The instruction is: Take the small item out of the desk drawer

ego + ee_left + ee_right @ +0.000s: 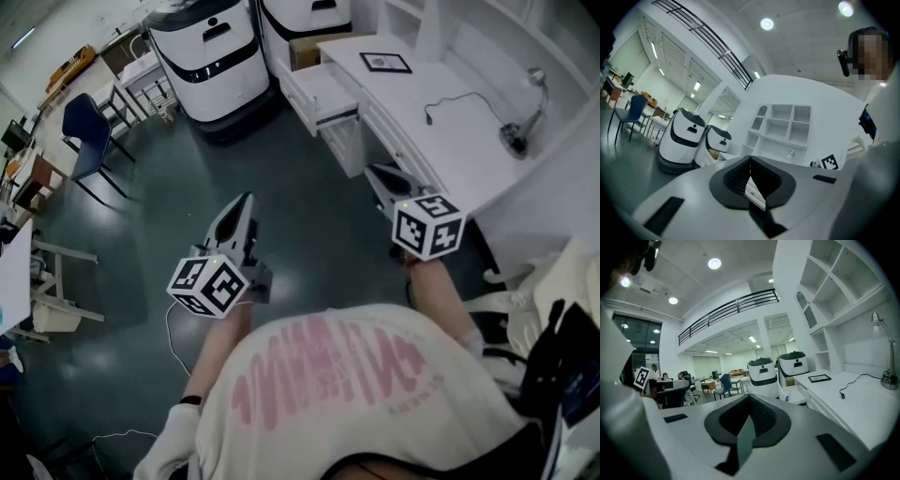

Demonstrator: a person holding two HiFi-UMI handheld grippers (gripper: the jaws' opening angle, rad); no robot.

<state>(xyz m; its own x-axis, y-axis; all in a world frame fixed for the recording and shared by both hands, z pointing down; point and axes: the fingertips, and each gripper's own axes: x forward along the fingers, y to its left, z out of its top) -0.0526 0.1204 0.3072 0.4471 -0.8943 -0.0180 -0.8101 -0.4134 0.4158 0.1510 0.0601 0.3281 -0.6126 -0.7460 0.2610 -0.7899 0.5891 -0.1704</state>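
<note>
The white desk [450, 131] stands at the upper right, and its drawer [323, 94] is pulled open toward the floor. The drawer also shows far off in the right gripper view [797, 393], with a small bluish speck [786, 398] at its near corner, too small to identify. My left gripper [242, 202] hangs over the dark floor, well short of the drawer, jaws together and empty [750, 159]. Beside the desk's near front edge, my right gripper [380, 173] is likewise shut on nothing [750, 397].
A framed tablet [385, 63], a cable [459, 98] and a desk lamp [525, 112] lie on the desk. Two white-and-black machines [211, 56] and a cardboard box [314, 47] stand beyond the drawer. A blue chair [89, 131] is at the left, a white chair [525, 300] at the right.
</note>
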